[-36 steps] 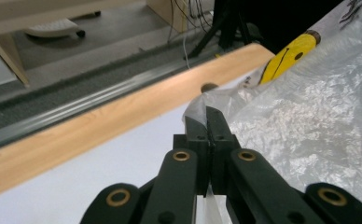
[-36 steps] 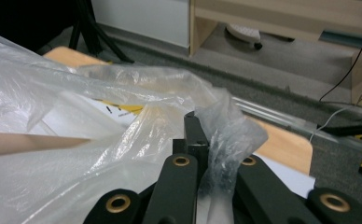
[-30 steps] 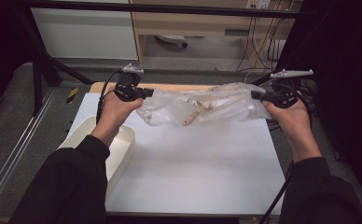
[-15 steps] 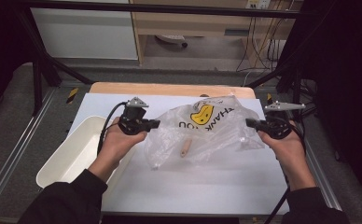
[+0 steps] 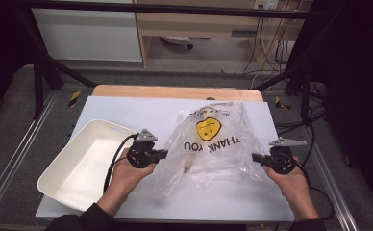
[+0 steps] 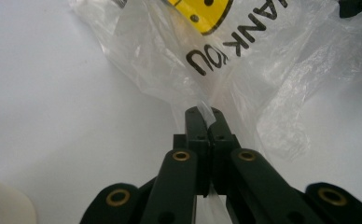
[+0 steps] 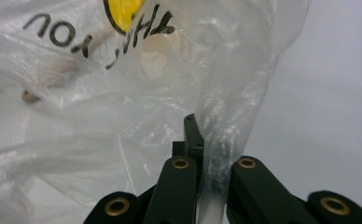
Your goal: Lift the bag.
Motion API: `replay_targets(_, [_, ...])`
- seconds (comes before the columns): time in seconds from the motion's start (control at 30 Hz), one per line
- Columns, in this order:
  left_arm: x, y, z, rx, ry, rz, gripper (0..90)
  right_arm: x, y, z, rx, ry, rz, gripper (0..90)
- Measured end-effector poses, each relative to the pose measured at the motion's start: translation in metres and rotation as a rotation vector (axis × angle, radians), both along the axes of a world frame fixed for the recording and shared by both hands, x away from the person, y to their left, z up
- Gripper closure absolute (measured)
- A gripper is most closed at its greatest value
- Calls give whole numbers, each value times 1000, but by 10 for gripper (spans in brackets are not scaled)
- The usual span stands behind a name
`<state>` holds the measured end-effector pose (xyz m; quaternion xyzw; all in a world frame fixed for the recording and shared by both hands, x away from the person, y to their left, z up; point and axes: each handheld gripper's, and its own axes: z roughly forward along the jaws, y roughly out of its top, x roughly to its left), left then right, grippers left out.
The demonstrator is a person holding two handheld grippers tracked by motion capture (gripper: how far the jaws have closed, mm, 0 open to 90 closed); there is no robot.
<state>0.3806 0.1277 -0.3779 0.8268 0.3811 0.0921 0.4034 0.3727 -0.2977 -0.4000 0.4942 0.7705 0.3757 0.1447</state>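
Fingers (image 6: 202,122) of your left gripper (image 5: 161,154) are pressed together on a strip of the clear plastic bag (image 5: 213,144), and in the left gripper view a sliver of film pokes out between the tips. Your right gripper (image 5: 256,158) has its fingers (image 7: 193,135) closed on a twisted band of the same bag, which runs down between them in the right gripper view. Between the two grippers the bag is stretched across the white bench (image 5: 127,110), its lower part touching the surface, with its yellow smiley face (image 5: 208,128) and the black "THANK YOU" print (image 5: 212,143) facing up and reading upside down from your side. Inside the bag you can make out a pale wooden stick-like item (image 5: 190,156) through the film; what it is cannot be told. To your left, a white tray (image 5: 62,185) sits at an angle at the bench's left edge, just beside your left hand (image 5: 124,175). Your right hand (image 5: 292,185) sits near the right edge of the bench.
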Motion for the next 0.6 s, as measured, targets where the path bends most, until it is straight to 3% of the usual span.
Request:
replay_targets(0.33, [-18,-13,-39,46,59,-33,900,-18,-5,-35,-31,77,-21,900])
replay_targets(0.47, [-21,-12,-51,74,78,-37,900,-24,-8,-40,-56,99,-20,900])
replay_targets(0.6, [-25,-10,-60,75,75,-23,900,-29,-11,-44,-59,109,-26,900])
